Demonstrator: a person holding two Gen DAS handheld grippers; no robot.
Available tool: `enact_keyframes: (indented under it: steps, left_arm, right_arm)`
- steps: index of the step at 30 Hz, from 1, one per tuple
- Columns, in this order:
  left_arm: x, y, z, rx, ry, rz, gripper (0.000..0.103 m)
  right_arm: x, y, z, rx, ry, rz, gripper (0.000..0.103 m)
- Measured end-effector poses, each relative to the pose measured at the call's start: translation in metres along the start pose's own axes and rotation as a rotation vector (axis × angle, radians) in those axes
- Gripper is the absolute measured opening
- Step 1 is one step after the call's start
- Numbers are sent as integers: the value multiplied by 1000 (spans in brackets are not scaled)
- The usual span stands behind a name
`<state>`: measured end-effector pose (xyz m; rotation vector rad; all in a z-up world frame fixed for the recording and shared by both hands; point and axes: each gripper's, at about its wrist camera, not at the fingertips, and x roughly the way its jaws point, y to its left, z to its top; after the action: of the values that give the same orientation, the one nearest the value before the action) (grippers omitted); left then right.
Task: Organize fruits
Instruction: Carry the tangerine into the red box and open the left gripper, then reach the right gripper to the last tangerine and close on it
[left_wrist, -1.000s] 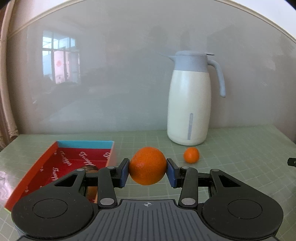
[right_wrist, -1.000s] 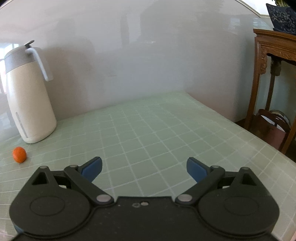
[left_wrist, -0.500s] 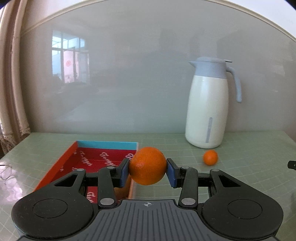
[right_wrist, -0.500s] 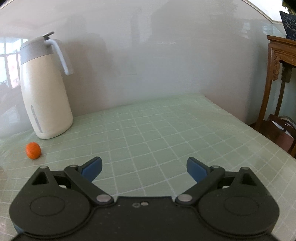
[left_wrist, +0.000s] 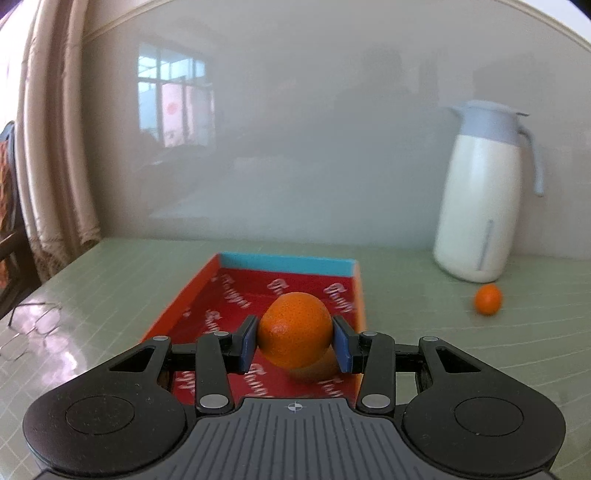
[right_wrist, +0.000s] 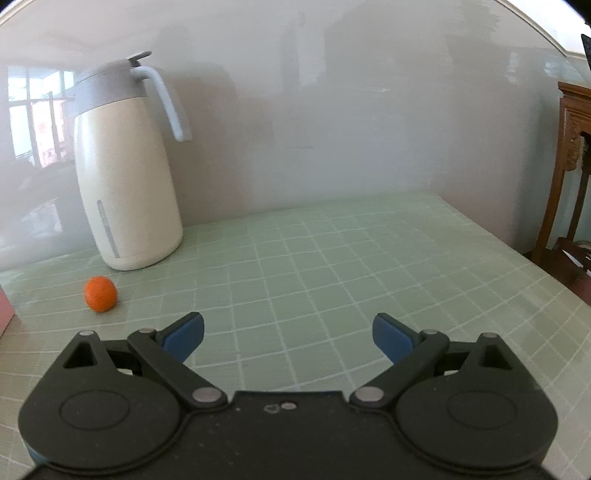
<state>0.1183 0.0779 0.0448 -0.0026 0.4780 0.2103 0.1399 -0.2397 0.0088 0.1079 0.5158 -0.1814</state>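
Two fruits matter here. One orange (left_wrist: 295, 328) sits clamped between the blue pads of the left hand-held gripper (left_wrist: 295, 341) at the lower middle of the left wrist view, gripped across its widest part so it cannot roll out. It hangs above the red box (left_wrist: 207, 295) with a blue far wall, which lies on the green gridded surface (right_wrist: 332, 266); another orange shape shows just beneath it, seemingly already inside the box. That placing suggests the box is where the fruit is being gathered, and the carried one looks close to being set down.

A small orange (right_wrist: 100, 294) rests loose on the surface at the left of the right wrist view, just in front of the white jug (right_wrist: 125, 177) and apart from the box. The right hand-held gripper (right_wrist: 288, 332) is spread wide with nothing between its pads, probably readied for that last fruit.
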Motion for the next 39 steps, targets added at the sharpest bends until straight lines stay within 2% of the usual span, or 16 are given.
enact_keyframes:
  steps: [6, 9, 10, 12, 17, 19, 22, 29, 32, 34, 39]
  left_arm:
    - [10, 19, -8, -1, 32, 44, 43]
    - [8, 25, -10, 3, 15, 68, 45]
    - [8, 28, -11, -3, 16, 64, 57]
    - [6, 32, -12, -15, -1, 80, 77]
    - [1, 41, -10, -29, -27, 90, 79]
    - [0, 46, -9, -38, -38, 93, 85]
    - [-3, 49, -8, -44, -62, 105, 90]
    - [-6, 56, -10, -53, -86, 120, 93]
    - [-7, 62, -12, -41, -97, 146, 96]
    - [-7, 69, -13, -41, -102, 168, 102]
    - [-7, 91, -16, -51, -102, 225, 103]
  right_arm:
    - [0, 9, -1, -4, -1, 18, 98]
    - [-1, 14, -1, -7, -2, 28, 98]
    - [0, 16, -1, -8, -1, 31, 98]
    - [0, 20, -2, -10, 0, 36, 98]
    - [1, 32, -4, -29, 3, 50, 98]
    - [2, 35, -3, -38, 4, 52, 98]
    - [2, 39, -5, -48, 6, 61, 98]
    - [1, 54, -6, -84, -8, 115, 98]
    - [3, 70, -7, -115, -12, 153, 98]
    - [5, 84, -9, -162, -24, 175, 98]
    - [11, 115, -10, -234, -56, 236, 95]
